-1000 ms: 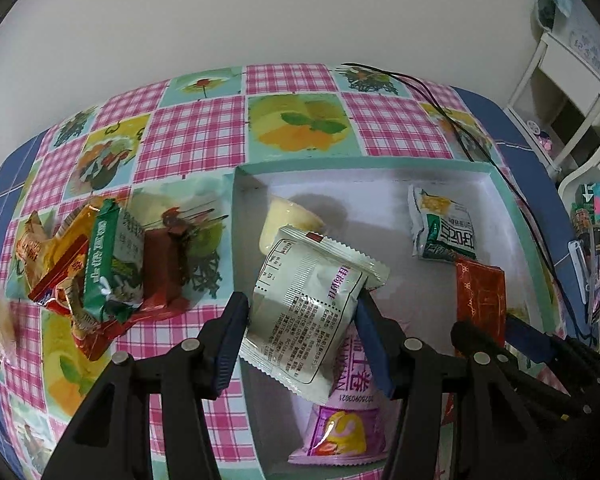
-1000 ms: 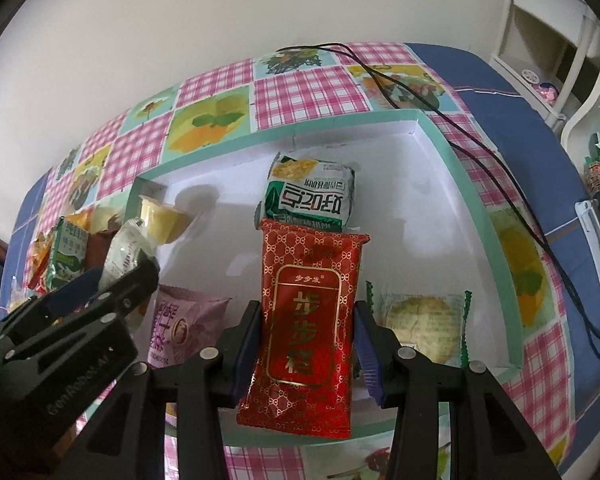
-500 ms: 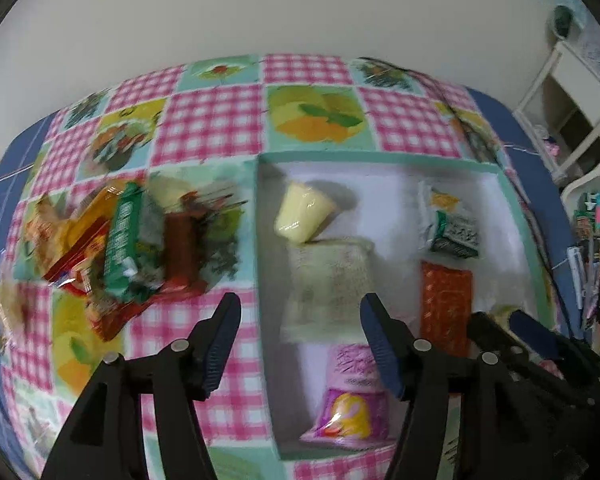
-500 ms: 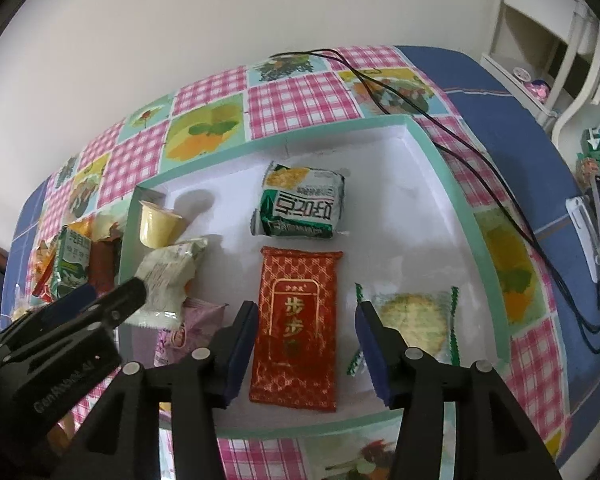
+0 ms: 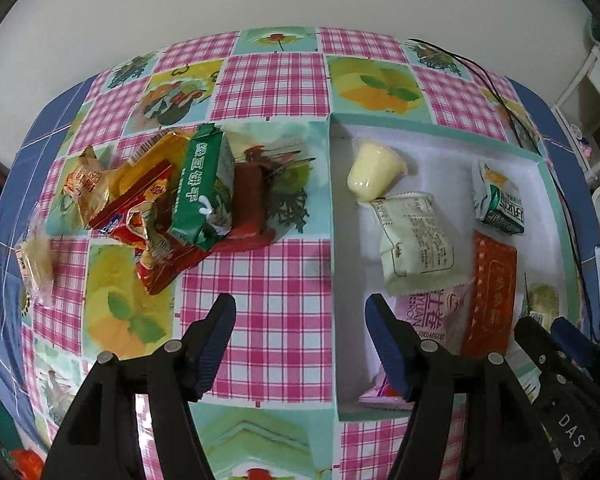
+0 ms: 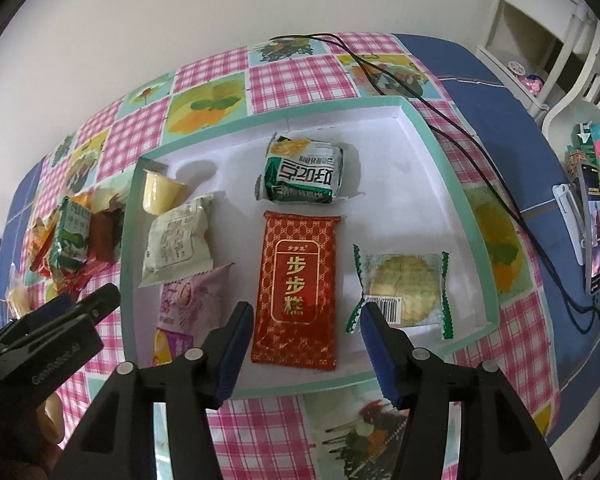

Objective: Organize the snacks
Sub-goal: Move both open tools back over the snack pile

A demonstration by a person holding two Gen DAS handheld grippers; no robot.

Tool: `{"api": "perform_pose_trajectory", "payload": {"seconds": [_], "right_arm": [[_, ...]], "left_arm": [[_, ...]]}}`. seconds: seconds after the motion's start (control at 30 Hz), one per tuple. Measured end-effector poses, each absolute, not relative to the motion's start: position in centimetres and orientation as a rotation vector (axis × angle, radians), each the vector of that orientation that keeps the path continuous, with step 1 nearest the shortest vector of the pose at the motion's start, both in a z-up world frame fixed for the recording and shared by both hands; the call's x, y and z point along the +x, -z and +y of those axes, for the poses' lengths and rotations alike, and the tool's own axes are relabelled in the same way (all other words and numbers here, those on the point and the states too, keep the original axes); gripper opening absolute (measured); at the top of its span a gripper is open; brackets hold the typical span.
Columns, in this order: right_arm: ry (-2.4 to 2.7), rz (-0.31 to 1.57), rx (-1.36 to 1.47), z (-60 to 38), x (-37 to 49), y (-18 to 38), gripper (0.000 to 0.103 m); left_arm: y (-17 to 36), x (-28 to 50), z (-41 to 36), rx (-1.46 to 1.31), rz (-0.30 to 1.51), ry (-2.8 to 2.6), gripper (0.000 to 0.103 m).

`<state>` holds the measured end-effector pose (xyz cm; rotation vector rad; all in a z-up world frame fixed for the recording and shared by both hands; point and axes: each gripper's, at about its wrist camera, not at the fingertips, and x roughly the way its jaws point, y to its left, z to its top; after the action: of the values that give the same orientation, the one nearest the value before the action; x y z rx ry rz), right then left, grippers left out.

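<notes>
A white tray with a teal rim [image 6: 432, 132] [image 5: 332, 184] holds several snacks: a red packet [image 6: 296, 288] [image 5: 492, 292], a pale green packet [image 6: 176, 240] [image 5: 414, 244], a green-white packet [image 6: 302, 174], a round biscuit in clear wrap [image 6: 404, 288], a yellow jelly cup [image 6: 158, 192] [image 5: 374, 170] and a pink packet [image 6: 192, 304]. A pile of loose snacks [image 5: 172, 200] lies on the cloth left of the tray. My left gripper [image 5: 300, 340] is open and empty above the tray's left rim. My right gripper [image 6: 306, 346] is open and empty above the tray's near edge.
The table has a pink checked cloth with fruit squares [image 5: 276, 76]. A black cable [image 6: 480, 152] runs past the tray's right side. White furniture [image 6: 540, 20] and small items [image 6: 592, 220] stand at the right. A wall lies behind the table.
Both grippers opened and let go: the pale green packet and the red packet now lie flat in the tray. Both grippers then pulled back; the left one shifted left toward the pile.
</notes>
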<state>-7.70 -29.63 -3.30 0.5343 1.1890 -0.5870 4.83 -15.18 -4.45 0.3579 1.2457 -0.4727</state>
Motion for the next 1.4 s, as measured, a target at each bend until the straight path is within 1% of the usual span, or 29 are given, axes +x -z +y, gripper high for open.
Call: {"api": "perform_pose_trajectory", "payload": {"seconds": [0.03,0.1,0.13,0.2,0.23,0.27,0.3,0.5,0.67,1.17,1.4], "right_arm": [[0.587,1.189,0.529,-29.5,-7.7,3.3,0.06],[0.589,1.187,0.523,-29.4,-7.7,3.2,0.067],[0.591,1.186,0.522,-29.3,-7.6,3.2,0.069],[0.592,1.188,0.514,-29.2,-7.6,3.1,0.074],[0.591,1.188,0.511,-29.2,-7.5,3.2,0.077],[0.591,1.188,0.508,-29.2,-7.5,3.2,0.084],[0.593,1.188,0.504,-29.1,-7.5,3.2,0.088],[0.602,1.192,0.486,-29.0,-7.5,3.5,0.102],[0.599,1.184,0.478,-29.0,-7.3,3.4,0.103],[0.559,1.106,0.469,-27.0,-5.5,3.0,0.103],[0.528,1.066,0.465,-24.8,-3.5,2.6,0.103]], "left_arm": [[4.4,4.8,-15.1,0.36,1.244,0.474,0.07],[4.4,4.8,-15.0,0.358,1.242,0.476,0.075],[4.3,4.8,-14.9,0.357,1.241,0.476,0.08],[4.2,4.8,-14.8,0.355,1.234,0.47,0.083],[4.2,4.8,-14.8,0.355,1.232,0.466,0.086],[4.1,4.9,-14.7,0.356,1.228,0.457,0.093],[4.1,5.0,-14.6,0.356,1.225,0.449,0.095],[4.2,5.6,-13.8,0.339,1.22,0.403,0.099],[4.0,6.0,-13.3,0.33,1.213,0.381,0.1],[3.5,7.6,-11.1,0.284,1.194,0.368,0.101],[2.2,9.6,-8.0,0.208,1.13,0.368,0.101]]}}
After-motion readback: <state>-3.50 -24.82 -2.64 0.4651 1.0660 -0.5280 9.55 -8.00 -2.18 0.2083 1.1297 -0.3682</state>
